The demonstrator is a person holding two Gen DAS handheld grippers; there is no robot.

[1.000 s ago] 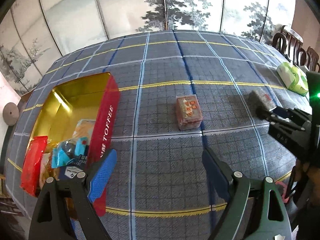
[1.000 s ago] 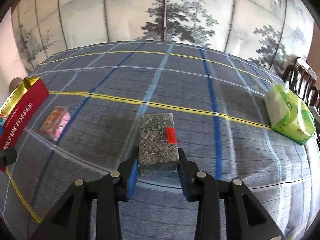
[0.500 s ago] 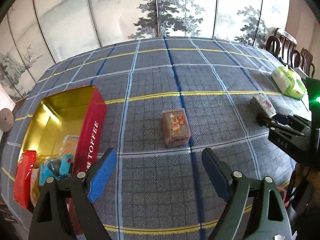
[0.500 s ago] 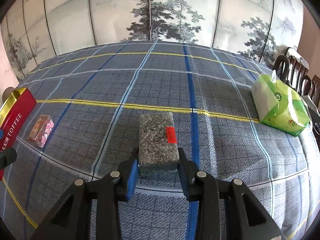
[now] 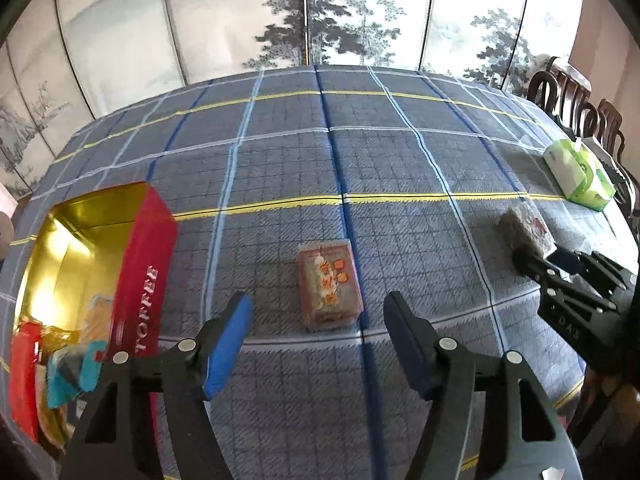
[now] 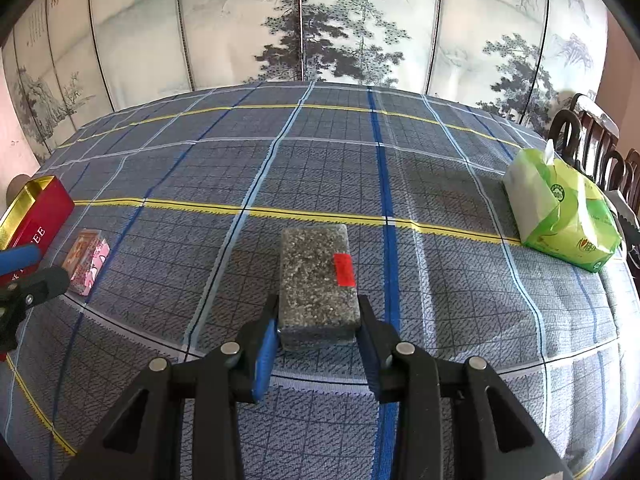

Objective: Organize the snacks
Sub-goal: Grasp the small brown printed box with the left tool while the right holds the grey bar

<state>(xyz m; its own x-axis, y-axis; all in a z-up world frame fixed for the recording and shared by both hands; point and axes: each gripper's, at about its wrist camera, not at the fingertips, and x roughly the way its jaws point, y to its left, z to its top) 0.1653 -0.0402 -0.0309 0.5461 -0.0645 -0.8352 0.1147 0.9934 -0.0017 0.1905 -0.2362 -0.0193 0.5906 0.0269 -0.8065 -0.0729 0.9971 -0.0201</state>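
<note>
Two grippers over a table (image 5: 400, 152) under a blue plaid cloth with yellow lines.

Left gripper (image 5: 316, 344): jaws apart and closing, gripping nothing. Blue pad (image 5: 226, 344) on one finger, darker pad (image 5: 406, 348) on the other. Pinkish-orange snack packet (image 5: 329, 287) flat on the cloth just ahead of the fingertips, lined up with the gap between them yet not inside it; no contact with either pad. Same packet small in the right wrist view, toward the table's left edge (image 6: 86, 261), beside the tip of the left gripper.

Right gripper (image 6: 318, 330): clenched on the near end of a grey speckled block (image 6: 317, 280) bearing a small red label; both pads flat against its long sides, most of the block sticking out ahead of the fingertips. Whether resting on the cloth or lifted off it: cannot tell. Seen from the left wrist camera near the table's right edge (image 5: 524, 228), far end toward the table's far side.

Red tin (image 5: 140, 276) marked TOFFEE at the left edge, lid off, gold inside, several wrapped snacks (image 5: 60, 368) piled in its near end. Well apart from both loose packs.

Green-and-white tissue pack (image 6: 560, 210) near the right edge, beyond the block. Dark wooden chairs (image 5: 576, 116) behind it. Painted folding screen (image 6: 320, 20) past the far edge.
</note>
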